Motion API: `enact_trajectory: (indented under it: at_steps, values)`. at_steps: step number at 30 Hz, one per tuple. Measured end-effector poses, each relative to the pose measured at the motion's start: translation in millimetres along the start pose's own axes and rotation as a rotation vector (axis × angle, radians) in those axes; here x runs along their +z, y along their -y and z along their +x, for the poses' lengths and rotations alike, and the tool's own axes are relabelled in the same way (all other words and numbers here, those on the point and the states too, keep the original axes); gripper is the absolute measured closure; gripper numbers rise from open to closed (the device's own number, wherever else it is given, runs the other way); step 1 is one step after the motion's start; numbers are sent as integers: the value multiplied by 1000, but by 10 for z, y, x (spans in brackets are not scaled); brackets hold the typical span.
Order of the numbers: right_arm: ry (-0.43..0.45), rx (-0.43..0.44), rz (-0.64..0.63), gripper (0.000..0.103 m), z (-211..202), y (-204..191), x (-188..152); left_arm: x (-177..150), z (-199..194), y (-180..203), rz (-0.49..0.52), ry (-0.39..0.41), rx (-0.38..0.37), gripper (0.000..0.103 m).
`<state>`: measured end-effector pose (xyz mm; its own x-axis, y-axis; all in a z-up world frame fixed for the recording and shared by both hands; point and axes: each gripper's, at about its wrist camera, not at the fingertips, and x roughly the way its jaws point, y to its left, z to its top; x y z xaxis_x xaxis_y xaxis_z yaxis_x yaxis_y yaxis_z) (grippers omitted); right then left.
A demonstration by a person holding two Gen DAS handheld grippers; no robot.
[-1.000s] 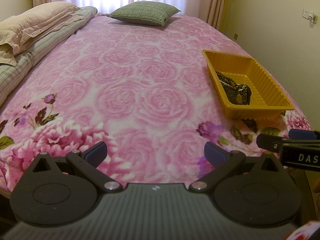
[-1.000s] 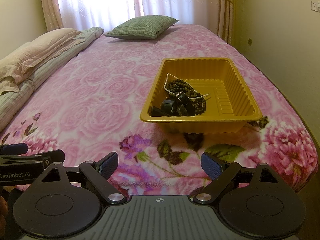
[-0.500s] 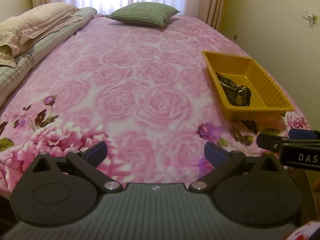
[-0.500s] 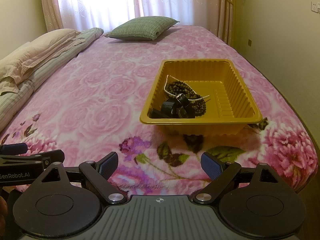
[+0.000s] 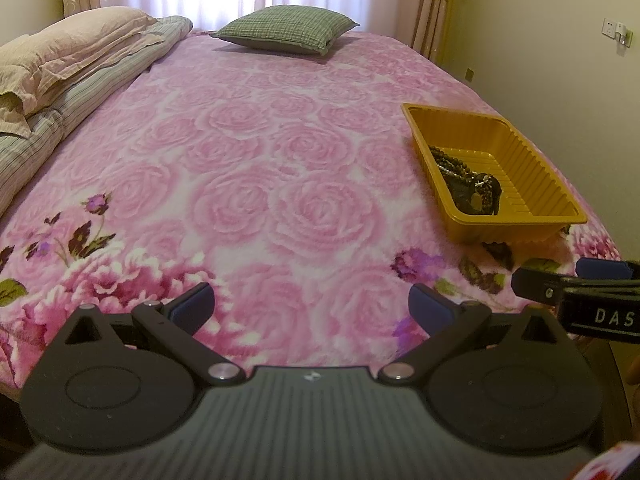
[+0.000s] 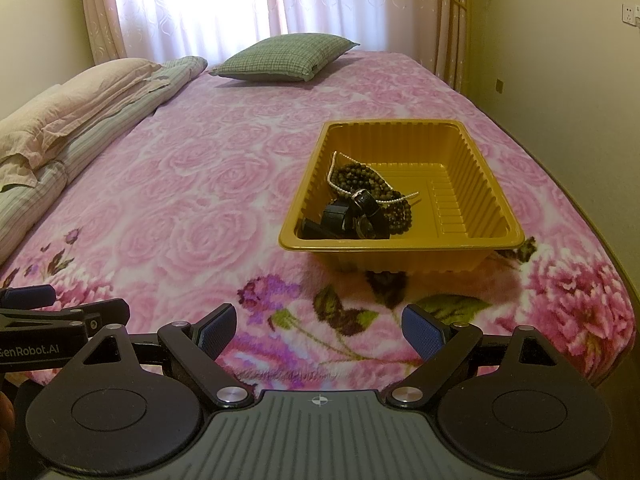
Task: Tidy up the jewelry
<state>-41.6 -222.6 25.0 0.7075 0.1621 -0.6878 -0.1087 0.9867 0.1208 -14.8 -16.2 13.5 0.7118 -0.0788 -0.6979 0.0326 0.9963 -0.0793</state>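
Note:
A yellow ribbed plastic tray point(image 6: 486, 184) rests on the pink rose bedspread near the bed's right front corner. Inside it, at the near left end, lies a heap of jewelry: dark bead strands point(image 6: 362, 176), a thin white bead chain point(image 6: 340, 188) and a black watch strap point(image 6: 366, 202). The left wrist view shows the same tray point(image 5: 532, 176) off to the right with the beads point(image 5: 452, 164) in it. My right gripper point(image 6: 320, 330) hangs open over the bed's near edge, short of the tray, nothing between its fingers. My left gripper point(image 5: 310, 306) is open too, over bare bedspread left of the tray.
A green checked cushion point(image 6: 286, 58) lies at the far end of the bed under the curtained window. Folded bedding and a pillow point(image 5: 76, 52) run along the left side. A wall stands close on the right, past the bed's edge point(image 6: 592, 220).

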Motion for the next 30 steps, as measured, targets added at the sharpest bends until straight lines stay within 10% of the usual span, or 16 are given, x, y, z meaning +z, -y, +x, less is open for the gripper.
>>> enact_trajectory:
  at_steps: [30]
  values:
    - [-5, -1, -2, 14, 35, -17, -34, -39, -26, -63, -32, 24, -7, 0]
